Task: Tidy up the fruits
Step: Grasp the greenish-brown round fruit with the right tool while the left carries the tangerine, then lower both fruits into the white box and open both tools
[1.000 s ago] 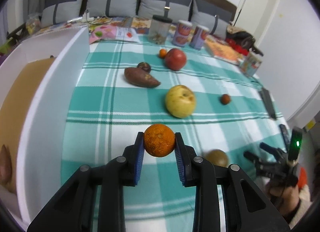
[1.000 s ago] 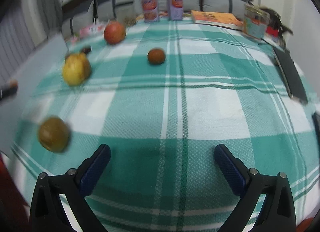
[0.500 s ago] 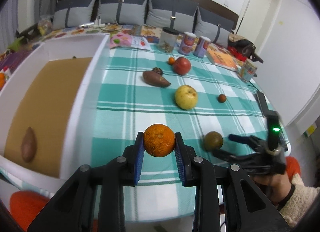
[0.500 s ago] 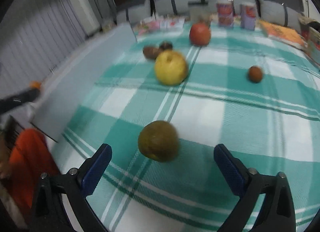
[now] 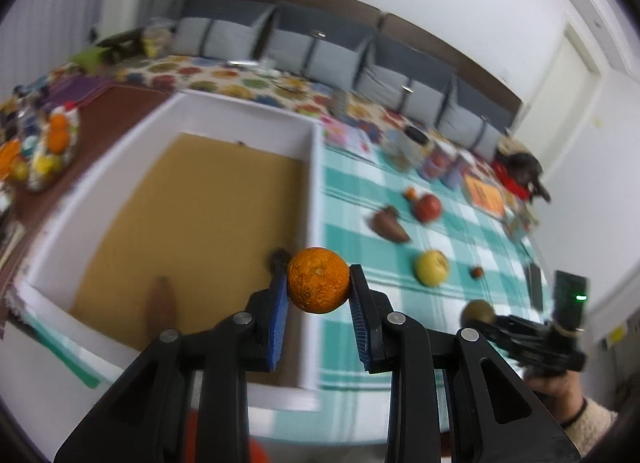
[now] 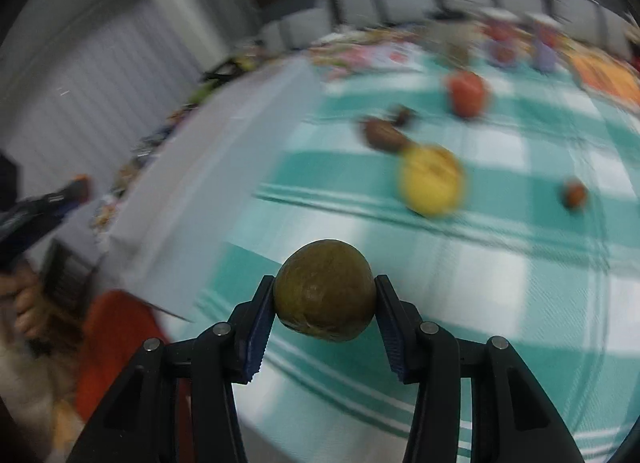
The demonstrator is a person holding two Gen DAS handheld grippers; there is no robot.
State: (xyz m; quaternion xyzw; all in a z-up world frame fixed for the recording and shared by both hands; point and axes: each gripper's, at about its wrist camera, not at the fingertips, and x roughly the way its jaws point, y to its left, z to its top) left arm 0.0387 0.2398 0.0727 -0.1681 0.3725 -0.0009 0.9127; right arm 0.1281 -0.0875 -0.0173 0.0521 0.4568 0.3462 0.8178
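A: Which step is in hand?

B: A carry, it is judged; the orange is clamped between the fingers of the left gripper and held in the air above the near right wall of the white tray; a brown, elongated fruit is seen lying on the tray's tan floor near its front edge.

A: And the other side?

B: The right gripper is closed on the green-brown fruit; the fruit is gripped at its sides, near the front edge of the surface; whether it is lifted clear of the checked cloth cannot be told.

A: What is left out?

B: A yellow apple, a red apple, a sweet potato and a small brown fruit are seen spread toward the far right corner, well apart from the tray.

A: What is called for next?

B: The orange is probably to be moved leftward past the wall, lowered to the tray floor beside the brown fruit, and only then released; the wall must be cleared.
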